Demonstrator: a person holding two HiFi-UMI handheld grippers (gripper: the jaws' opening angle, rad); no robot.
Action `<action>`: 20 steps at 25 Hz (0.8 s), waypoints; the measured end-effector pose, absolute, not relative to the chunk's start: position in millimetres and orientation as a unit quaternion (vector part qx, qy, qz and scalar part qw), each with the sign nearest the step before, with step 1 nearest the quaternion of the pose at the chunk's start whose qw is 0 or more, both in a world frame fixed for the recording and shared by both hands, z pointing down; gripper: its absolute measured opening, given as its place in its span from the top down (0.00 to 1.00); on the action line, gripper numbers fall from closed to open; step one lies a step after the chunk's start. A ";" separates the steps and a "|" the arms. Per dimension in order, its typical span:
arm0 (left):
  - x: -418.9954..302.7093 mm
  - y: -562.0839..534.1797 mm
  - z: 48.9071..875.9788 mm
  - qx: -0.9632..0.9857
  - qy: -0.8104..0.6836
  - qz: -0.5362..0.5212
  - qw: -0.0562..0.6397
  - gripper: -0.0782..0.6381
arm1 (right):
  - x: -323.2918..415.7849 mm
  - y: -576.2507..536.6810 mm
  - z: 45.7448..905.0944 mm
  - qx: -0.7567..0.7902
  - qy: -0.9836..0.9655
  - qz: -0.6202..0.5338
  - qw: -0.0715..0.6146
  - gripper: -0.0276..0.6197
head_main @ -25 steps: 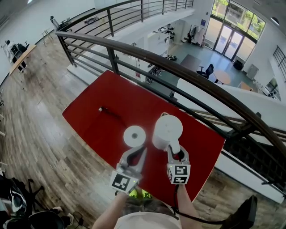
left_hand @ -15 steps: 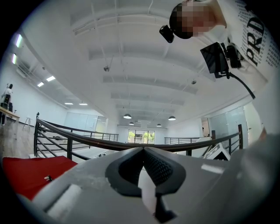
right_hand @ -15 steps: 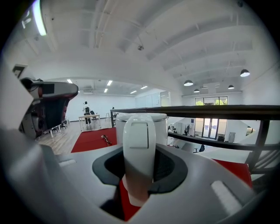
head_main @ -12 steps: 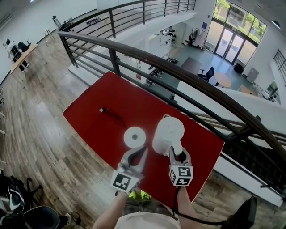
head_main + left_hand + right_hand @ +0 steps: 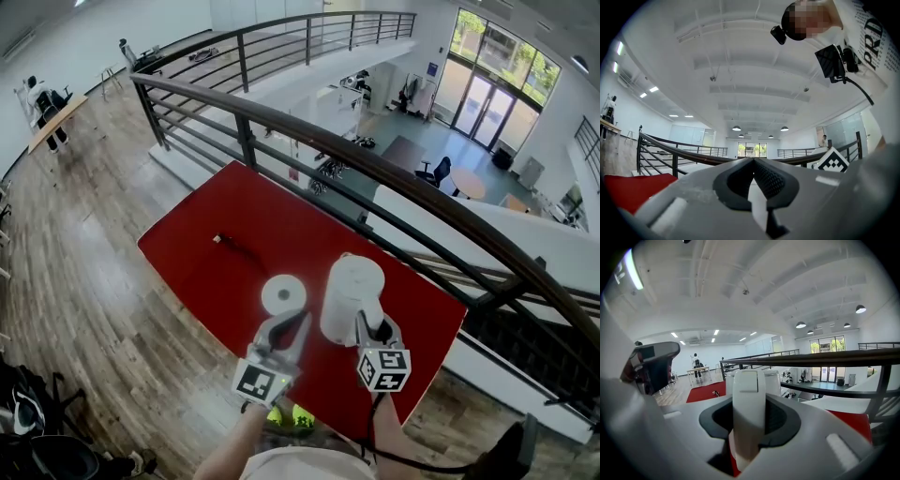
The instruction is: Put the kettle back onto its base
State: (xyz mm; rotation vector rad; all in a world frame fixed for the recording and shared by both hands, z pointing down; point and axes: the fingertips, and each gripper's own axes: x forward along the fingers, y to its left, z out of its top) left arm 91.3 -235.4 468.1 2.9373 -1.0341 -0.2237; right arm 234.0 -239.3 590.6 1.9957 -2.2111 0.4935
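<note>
Now R tongs [image 5: 372, 330] clamp kettle [image 5: 351, 292] (handle [image 5: 749, 399])

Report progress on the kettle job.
Done: right gripper is shut on the handle of the kettle. In hand: kettle held beside the base, not on it. To do: carry it over the base and set it down. Left gripper, shut, sits at the base's near edge.

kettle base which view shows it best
The head view: the base shows from above, a white disc on the red table, just ahead of the left gripper. The left gripper view shows railings and ceiling, not the base; the right gripper view shows the kettle handle instead.
</note>
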 end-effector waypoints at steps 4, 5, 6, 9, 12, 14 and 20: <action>88.0 -236.0 462.9 0.939 -0.335 -0.073 0.004 0.90 | 224.8 -241.9 582.0 0.643 -0.746 0.161 0.061 0.77; 87.0 -236.3 463.1 0.939 -0.335 -0.073 0.002 0.90 | 221.6 -243.4 579.4 0.640 -0.750 0.158 0.058 0.77; 85.7 -236.5 463.2 0.939 -0.336 -0.072 -0.001 0.90 | 218.2 -245.0 575.4 0.638 -0.753 0.153 0.055 0.77; 80.2 -236.0 460.0 0.938 -0.339 -0.073 -0.005 0.90 | 207.3 -249.1 553.7 0.632 -0.763 0.128 0.050 0.77; 73.4 -233.0 454.7 0.937 -0.342 -0.073 -0.013 0.90 | 196.4 -249.7 525.5 0.625 -0.774 0.092 0.051 0.77; 69.2 -230.9 450.3 0.936 -0.345 -0.074 -0.017 0.90 | 191.4 -249.7 505.4 0.623 -0.778 0.070 0.048 0.77; 60.3 -227.0 432.5 0.932 -0.351 -0.089 -0.029 0.90 | 175.8 -244.8 458.6 0.619 -0.785 0.016 0.030 0.77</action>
